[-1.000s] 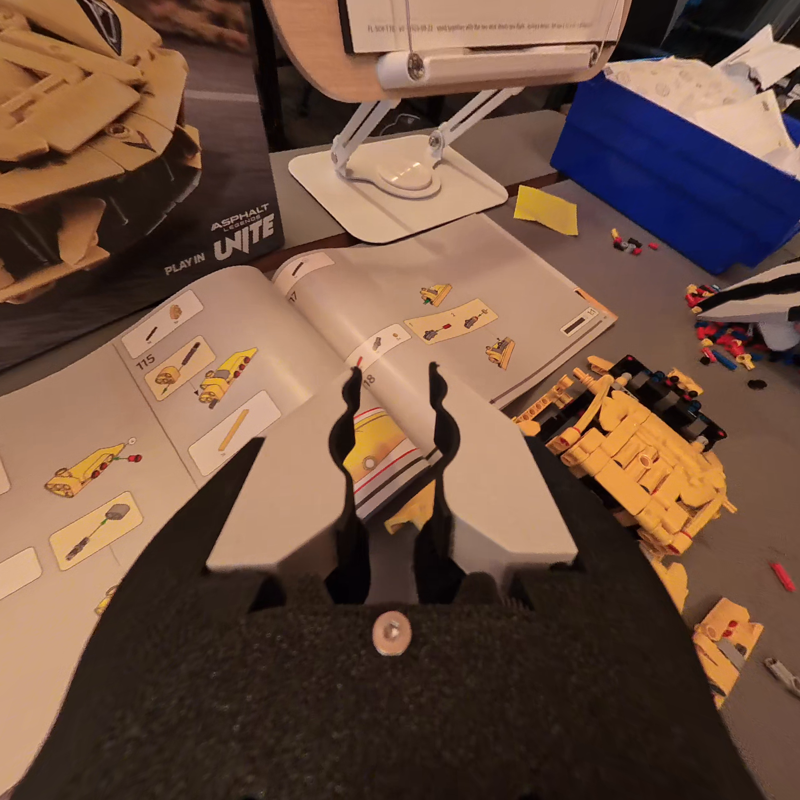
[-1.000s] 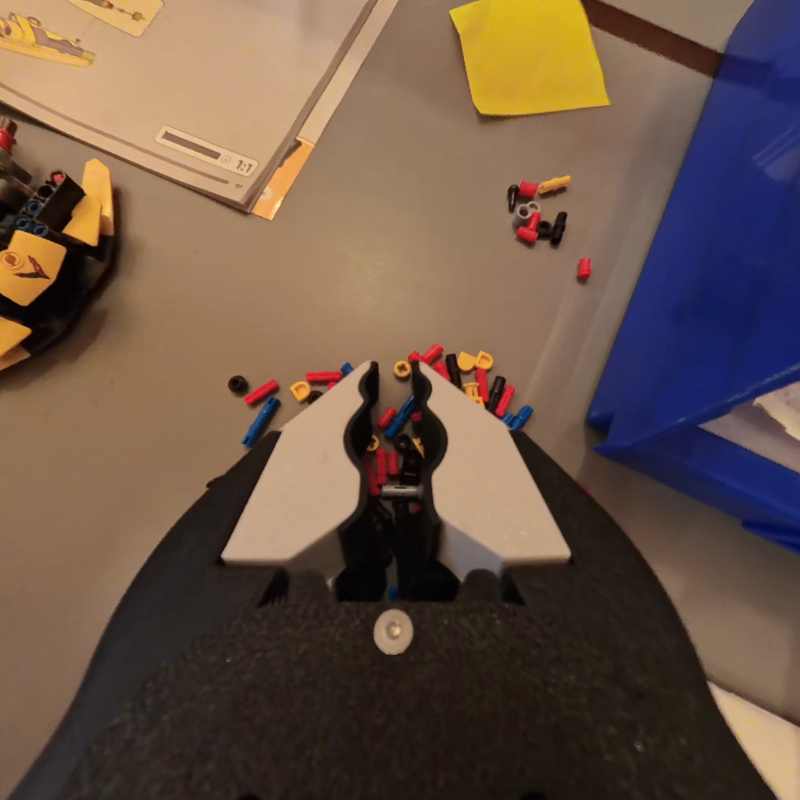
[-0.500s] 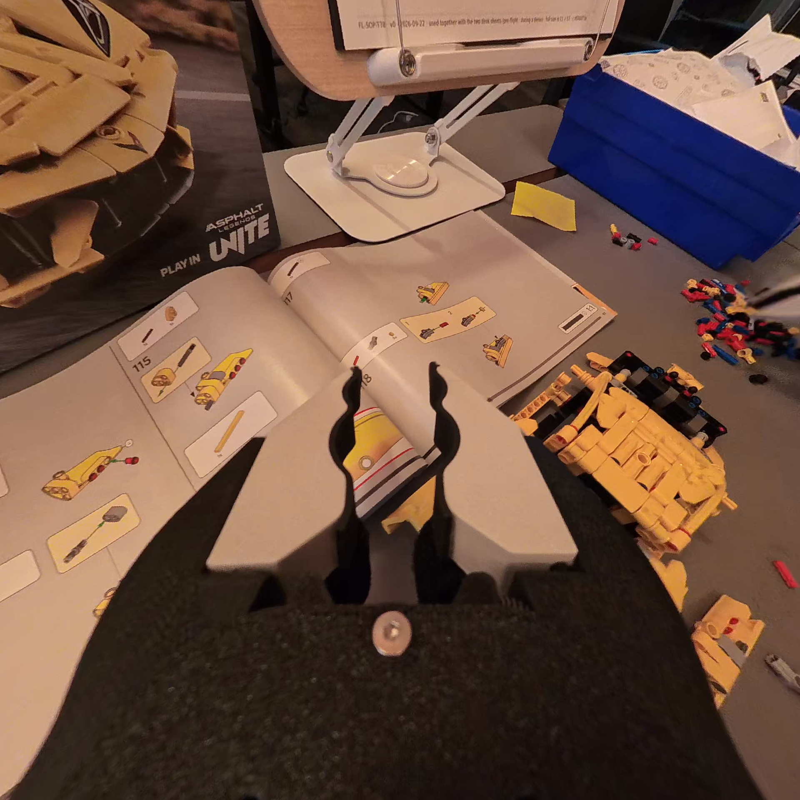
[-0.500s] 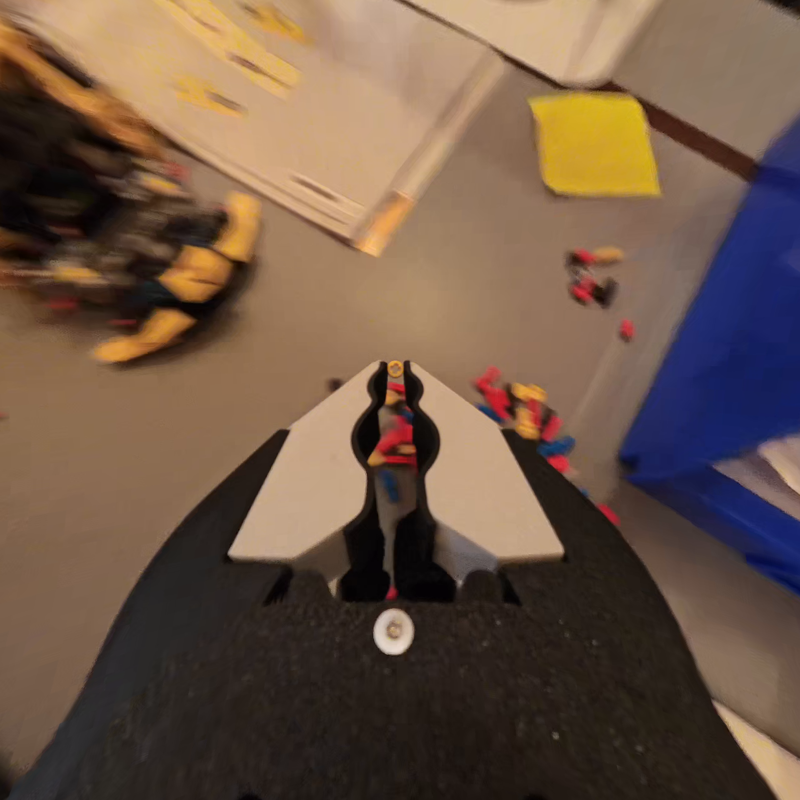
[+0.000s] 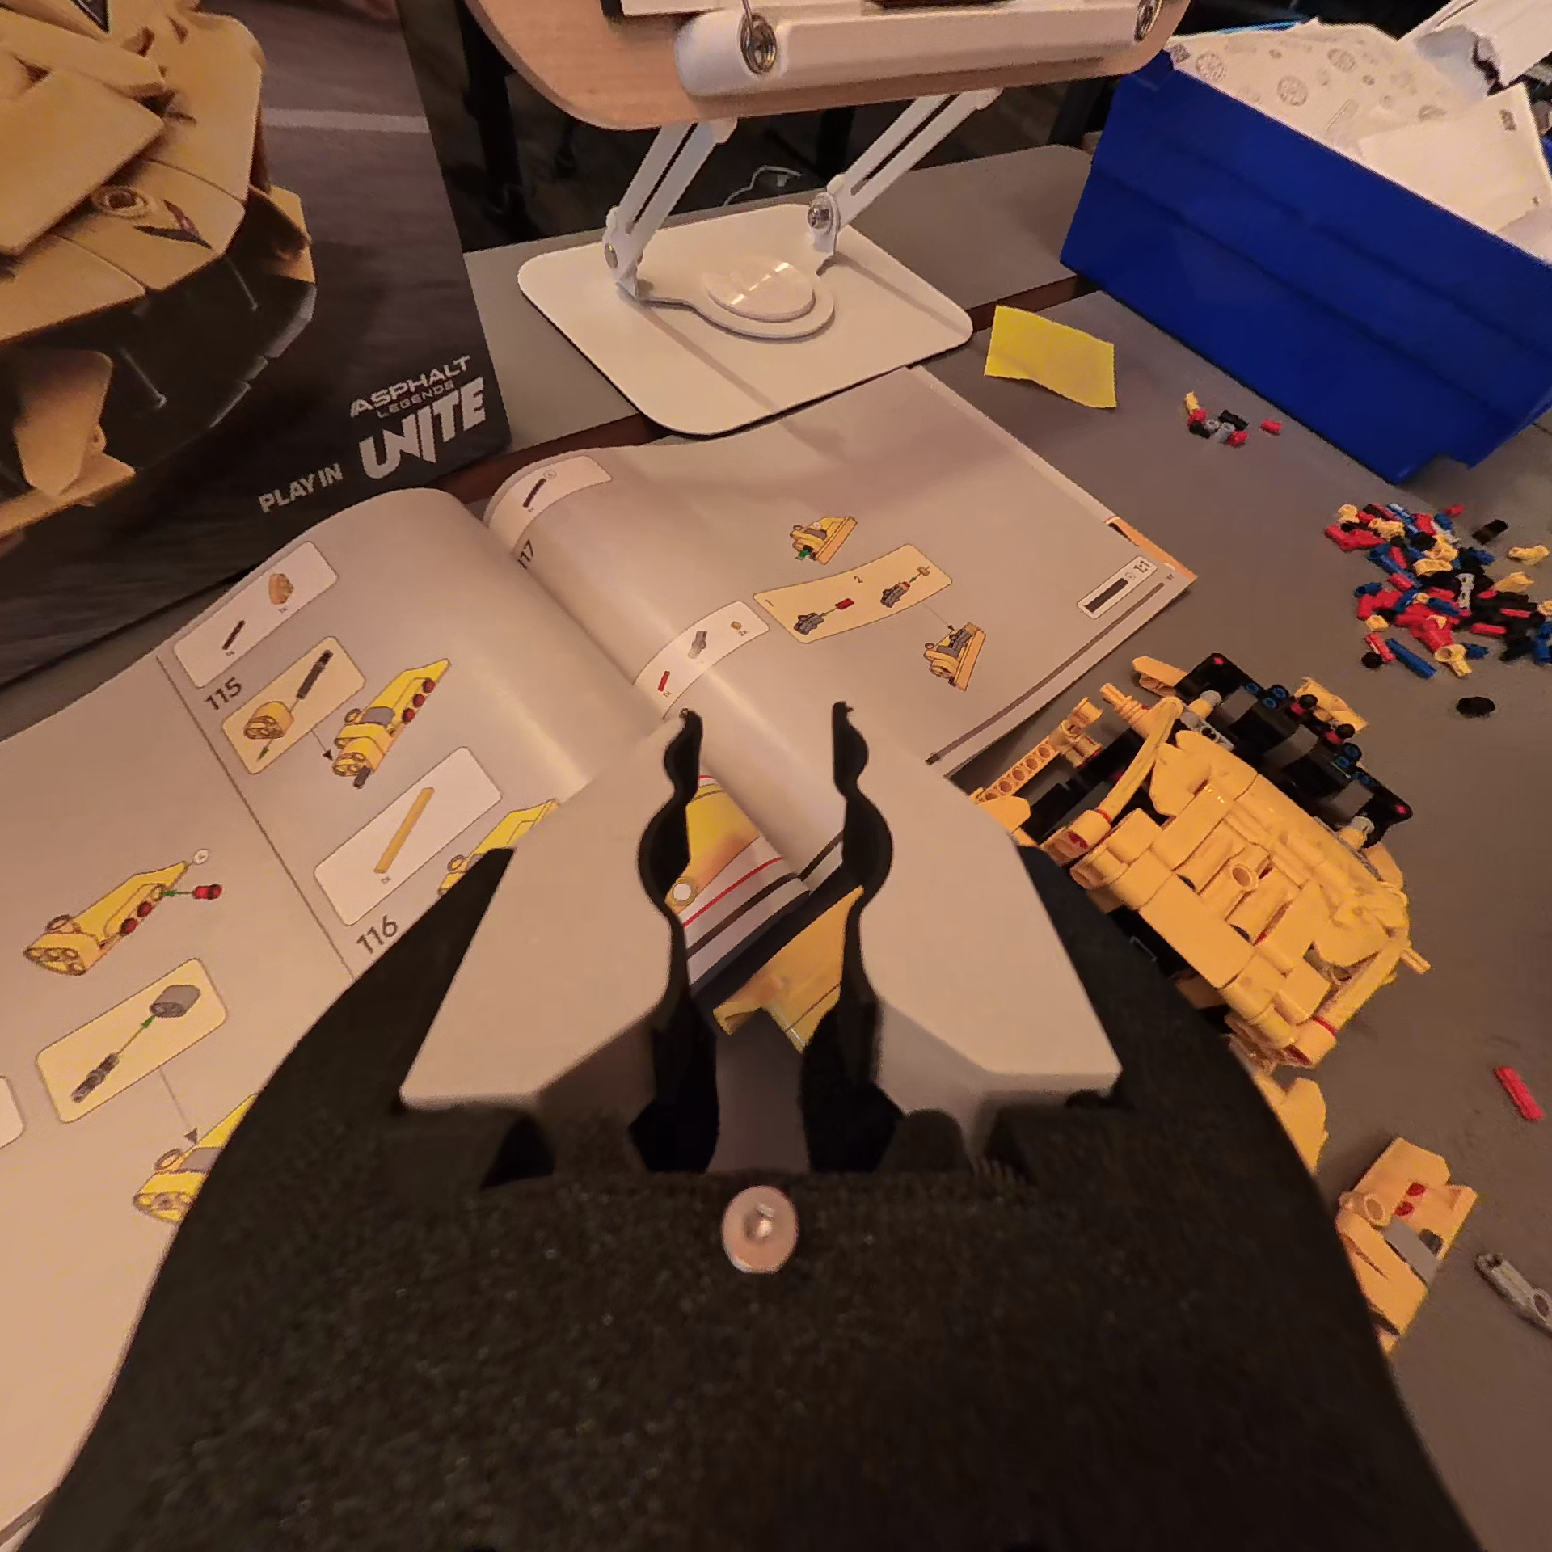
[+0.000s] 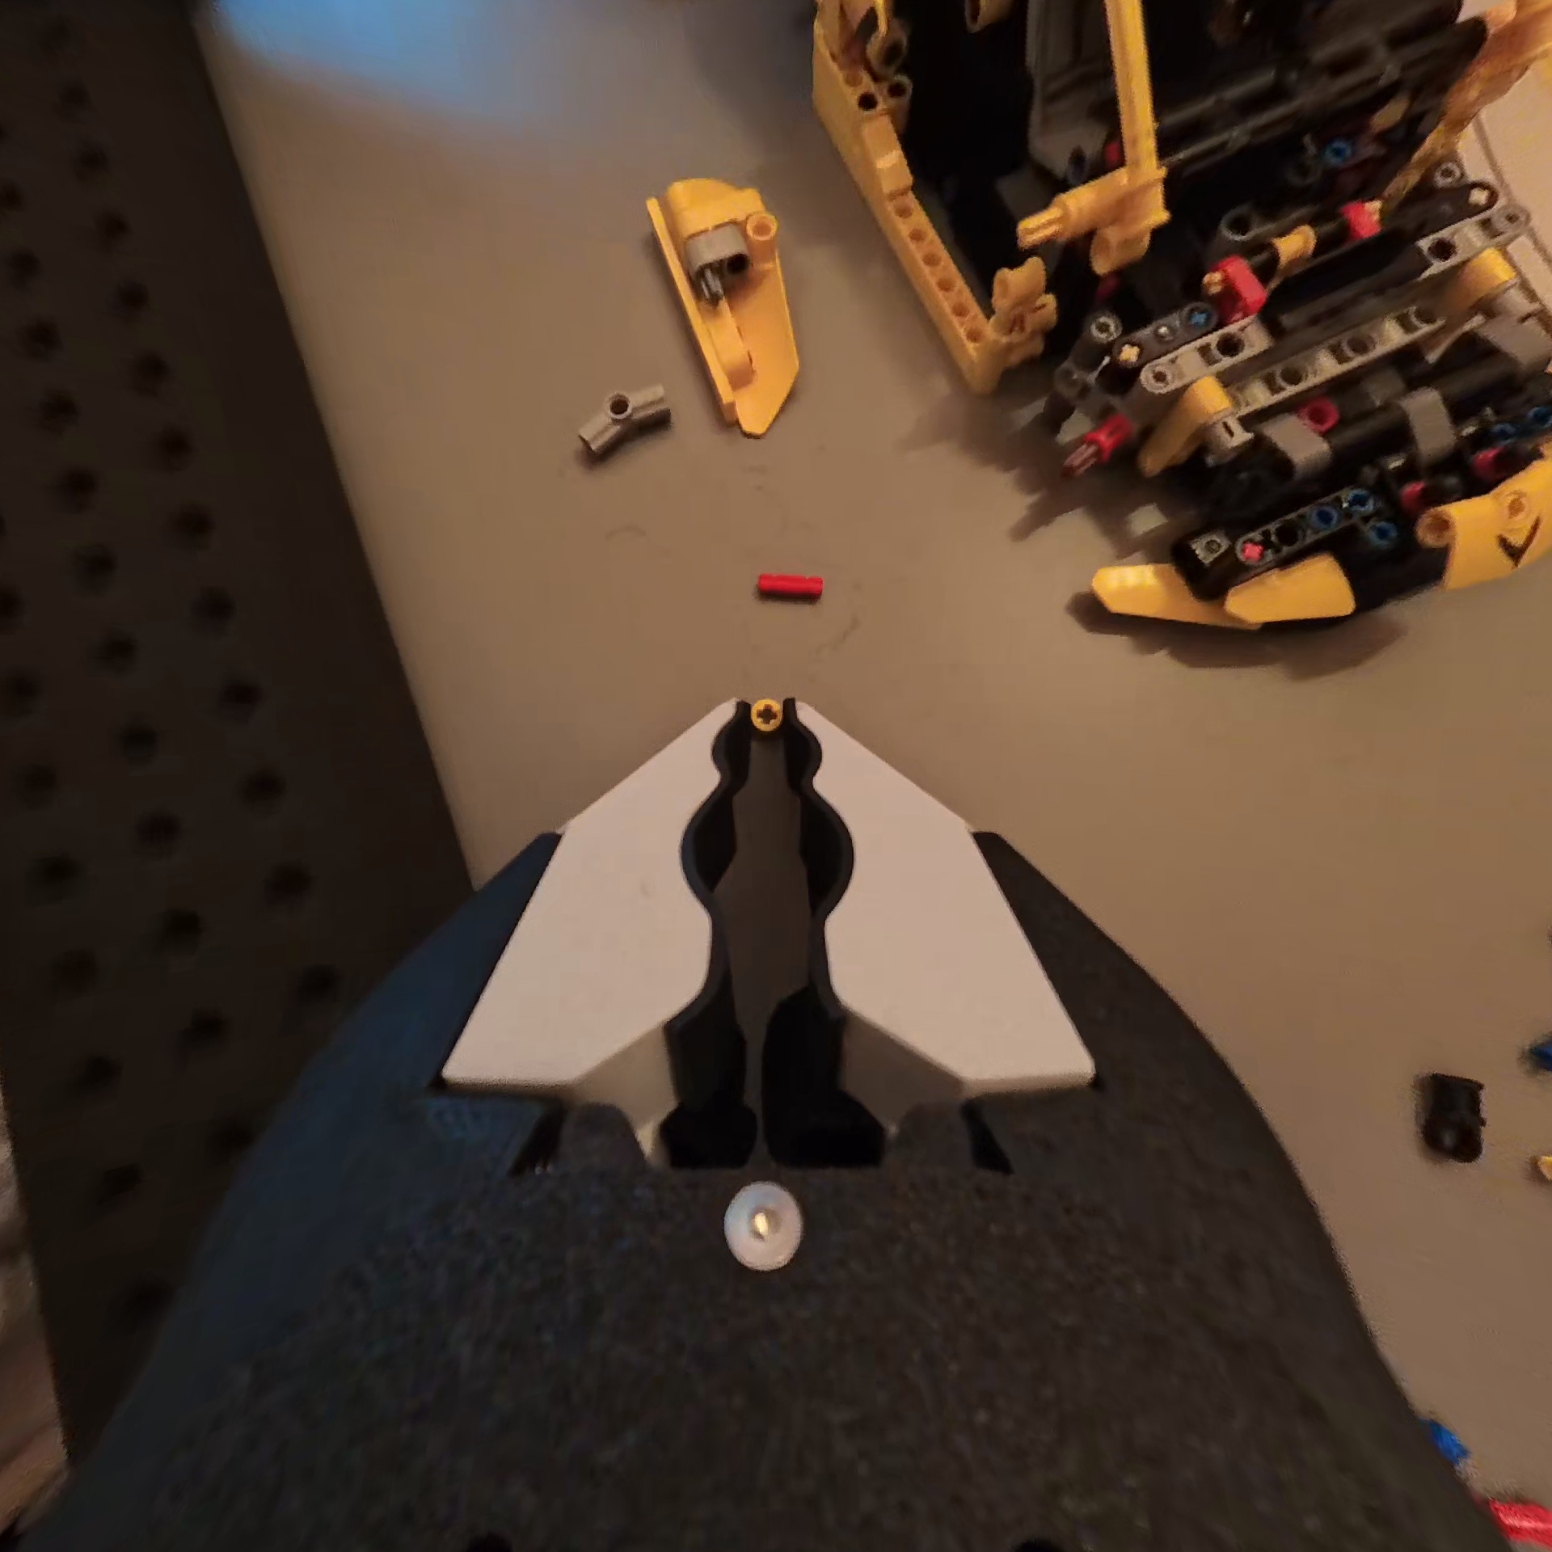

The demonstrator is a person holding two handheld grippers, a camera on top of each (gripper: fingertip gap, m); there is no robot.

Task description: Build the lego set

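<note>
Overhead, two grippers, one per wrist view. Left gripper (image 5: pixel 764 722): fingers spread moderately, nothing between them, poised above one open instruction booklet (image 5: pixel 588 605) lying flat on grey table (image 5: pixel 1428 1176). Right gripper (image 6: pixel 767 714): fingers drawn narrow, pinching one small yellow bush (image 6: pixel 767 715) with a cross-shaped hole right at the tips.

One part-built car model (image 5: pixel 1201 857) (image 6: pixel 1260 336), just right of the booklet: pale yellow curved panels over a black beam frame, red and blue pins dotted through, grey liftarms showing along its open side in the right wrist view. One loose yellow panel sub-assembly (image 6: pixel 726 302) with a grey connector fixed on it, beside the model. One grey angled connector (image 6: pixel 623 416) just left of that panel's tip. One red pin (image 6: pixel 789 585) alone on the table, between the right fingertips and the panel. One black connector (image 6: pixel 1451 1121) off to the right.

One heap of small red, blue, black and yellow pins (image 5: pixel 1444 596), near a smaller cluster (image 5: pixel 1226 420). One blue bin (image 5: pixel 1310 277) holding white paper bags. One yellow paper slip (image 5: pixel 1050 357). One white stand (image 5: pixel 739 319). One product box (image 5: pixel 210 294) behind the booklet.
</note>
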